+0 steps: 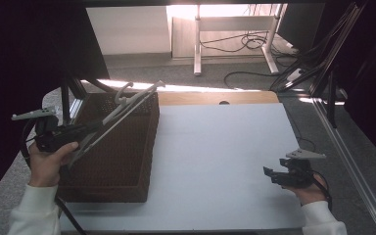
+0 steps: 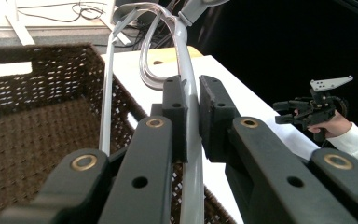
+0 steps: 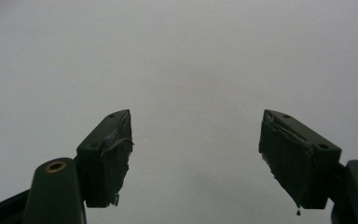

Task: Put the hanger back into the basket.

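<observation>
Your left gripper sits at the table's left edge, above the near-left part of a dark brown wicker basket. Its jaws are pinched on one arm of a grey plastic clothes hanger. In the left gripper view the hanger runs up between the two pads, w/ the hook end pointing far and up, past the basket's far rim. Probably you're holding it by the arm so the hook stays free, either lifting it out of the basket or lowering it in; can't tell which.

Your right gripper waits at the near-right of the white table, well apart from the basket. Its jaws stand wide apart w/ nothing between them, aimed at bare tabletop in the right gripper view. Looks parked, clear of the left hand's work.
</observation>
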{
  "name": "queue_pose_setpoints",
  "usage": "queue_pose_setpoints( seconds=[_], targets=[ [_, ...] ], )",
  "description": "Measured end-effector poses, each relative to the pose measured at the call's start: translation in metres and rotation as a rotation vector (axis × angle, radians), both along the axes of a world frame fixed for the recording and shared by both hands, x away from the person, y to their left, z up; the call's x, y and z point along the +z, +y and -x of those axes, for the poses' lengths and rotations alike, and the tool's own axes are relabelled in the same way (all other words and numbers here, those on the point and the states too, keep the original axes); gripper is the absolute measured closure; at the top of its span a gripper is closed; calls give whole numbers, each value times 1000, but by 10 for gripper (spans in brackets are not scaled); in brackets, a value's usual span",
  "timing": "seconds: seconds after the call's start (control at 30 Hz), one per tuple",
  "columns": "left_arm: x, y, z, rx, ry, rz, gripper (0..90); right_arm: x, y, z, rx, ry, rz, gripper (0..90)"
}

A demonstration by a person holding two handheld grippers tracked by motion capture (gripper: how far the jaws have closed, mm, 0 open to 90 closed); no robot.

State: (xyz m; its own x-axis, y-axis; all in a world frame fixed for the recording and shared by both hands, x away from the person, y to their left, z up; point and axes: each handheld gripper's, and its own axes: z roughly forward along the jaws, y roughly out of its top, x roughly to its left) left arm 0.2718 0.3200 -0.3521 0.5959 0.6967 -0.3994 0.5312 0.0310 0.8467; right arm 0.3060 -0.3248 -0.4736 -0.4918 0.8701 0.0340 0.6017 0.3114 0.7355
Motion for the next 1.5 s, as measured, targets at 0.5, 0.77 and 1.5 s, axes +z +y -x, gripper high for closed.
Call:
queue_pose_setpoints(
  seconds=[0.5, 0.77, 1.5],
  targets=[
    [-32, 29, -2, 15, 42, -4, 825, -2, 2, -1, 3, 10, 13, 260],
    [-44, 34, -8, 3, 57, -29, 823, -2, 2, -1, 1, 15, 3, 259],
    [-56, -12, -4, 20, 83, -256, 331, -3, 6, -2, 23, 11, 6, 253]
  ],
)
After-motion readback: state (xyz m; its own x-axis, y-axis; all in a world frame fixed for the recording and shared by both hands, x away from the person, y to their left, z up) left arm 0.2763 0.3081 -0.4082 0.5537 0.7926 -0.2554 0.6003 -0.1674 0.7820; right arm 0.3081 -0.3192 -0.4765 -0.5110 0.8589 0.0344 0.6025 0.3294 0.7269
